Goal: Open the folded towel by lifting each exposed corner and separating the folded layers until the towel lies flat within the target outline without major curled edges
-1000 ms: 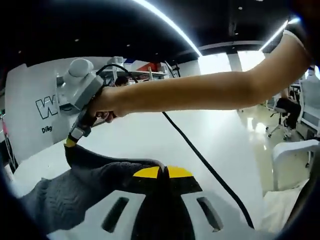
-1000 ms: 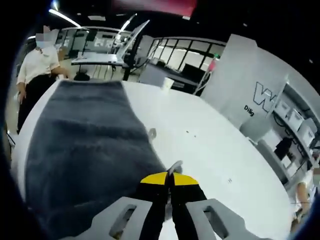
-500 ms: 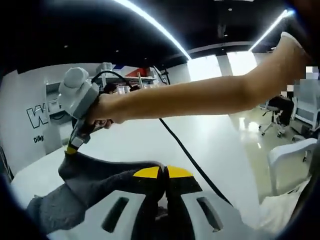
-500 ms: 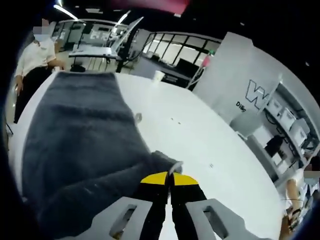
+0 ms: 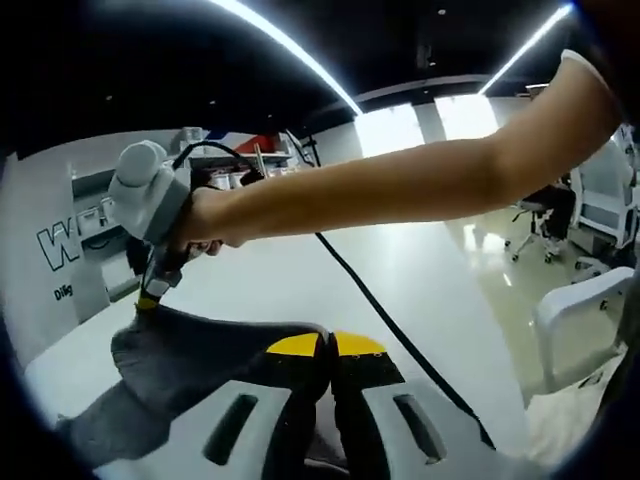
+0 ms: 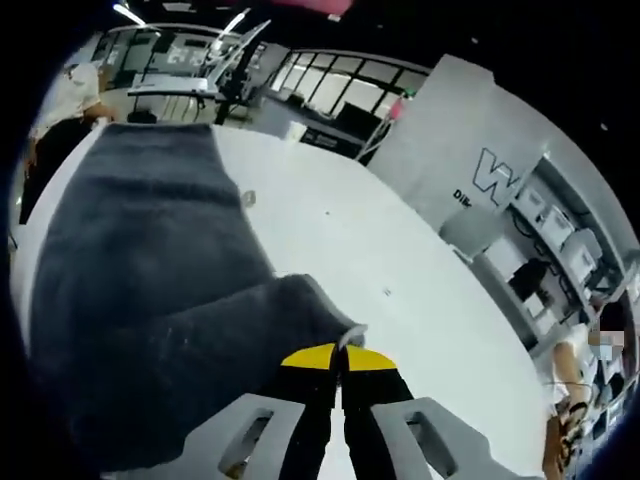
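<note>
A dark grey towel (image 6: 130,260) lies along the white table (image 6: 390,270) in the right gripper view. Its near corner is lifted and folded back over the layer beneath. My right gripper (image 6: 338,356) is shut on that corner. In the left gripper view the towel (image 5: 200,355) rises off the table (image 5: 290,285) as a taut raised edge. My left gripper (image 5: 326,345) is shut on one end of that edge. The right gripper (image 5: 147,300), held in a person's hand, pinches the other end at the upper left, and the arm crosses the view.
A black cable (image 5: 400,330) runs across the table from the right gripper. A white panel (image 6: 480,170) with dark lettering stands past the far table edge. A small object (image 6: 248,199) lies on the table beside the towel. A person (image 6: 65,110) stands beyond the towel's far end. A white chair (image 5: 590,310) sits at the right.
Both grippers have drawn the held edge higher and back. In the right gripper view the turned-over flap of towel has grown wider. Both views have shifted with the hands.
</note>
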Demonstrator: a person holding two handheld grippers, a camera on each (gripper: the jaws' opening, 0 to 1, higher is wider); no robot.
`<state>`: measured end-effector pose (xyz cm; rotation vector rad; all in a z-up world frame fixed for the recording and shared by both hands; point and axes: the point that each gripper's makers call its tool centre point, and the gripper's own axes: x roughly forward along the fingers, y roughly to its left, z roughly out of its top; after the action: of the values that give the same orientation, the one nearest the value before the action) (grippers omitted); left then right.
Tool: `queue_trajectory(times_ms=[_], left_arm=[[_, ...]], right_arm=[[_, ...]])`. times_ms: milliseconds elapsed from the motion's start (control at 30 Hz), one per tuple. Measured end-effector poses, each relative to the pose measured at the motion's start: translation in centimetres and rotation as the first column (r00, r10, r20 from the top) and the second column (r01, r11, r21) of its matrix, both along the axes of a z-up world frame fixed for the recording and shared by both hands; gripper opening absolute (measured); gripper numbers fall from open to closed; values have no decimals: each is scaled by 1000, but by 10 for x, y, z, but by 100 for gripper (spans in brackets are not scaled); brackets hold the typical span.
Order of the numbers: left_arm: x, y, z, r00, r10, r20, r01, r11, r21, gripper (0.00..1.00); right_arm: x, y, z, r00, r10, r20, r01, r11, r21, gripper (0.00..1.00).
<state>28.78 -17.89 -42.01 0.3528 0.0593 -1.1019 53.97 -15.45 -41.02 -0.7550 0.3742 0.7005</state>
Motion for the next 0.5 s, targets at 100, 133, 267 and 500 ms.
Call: queue_trajectory(times_ms=[100, 133, 267, 500], left_arm=[[-2, 0, 0, 1000, -8, -4, 8, 1000, -1, 2], [-2, 0, 1, 1000, -12, -6, 12, 1000, -2, 2], [-5, -4, 2, 1000, -26, -8, 26, 1000, -1, 2], [-6, -2, -5, 999, -43, -26, 43, 999, 9, 2]], right_arm=[[0, -13, -6, 1000, -17, -10, 17, 1000, 1, 0], [0, -15, -6, 1000, -20, -10, 20, 1000, 0, 0], [-2, -29, -10, 999, -34, -13, 33, 999, -4, 0], [-2, -45, -15, 999, -51, -15, 50, 999, -16, 0]])
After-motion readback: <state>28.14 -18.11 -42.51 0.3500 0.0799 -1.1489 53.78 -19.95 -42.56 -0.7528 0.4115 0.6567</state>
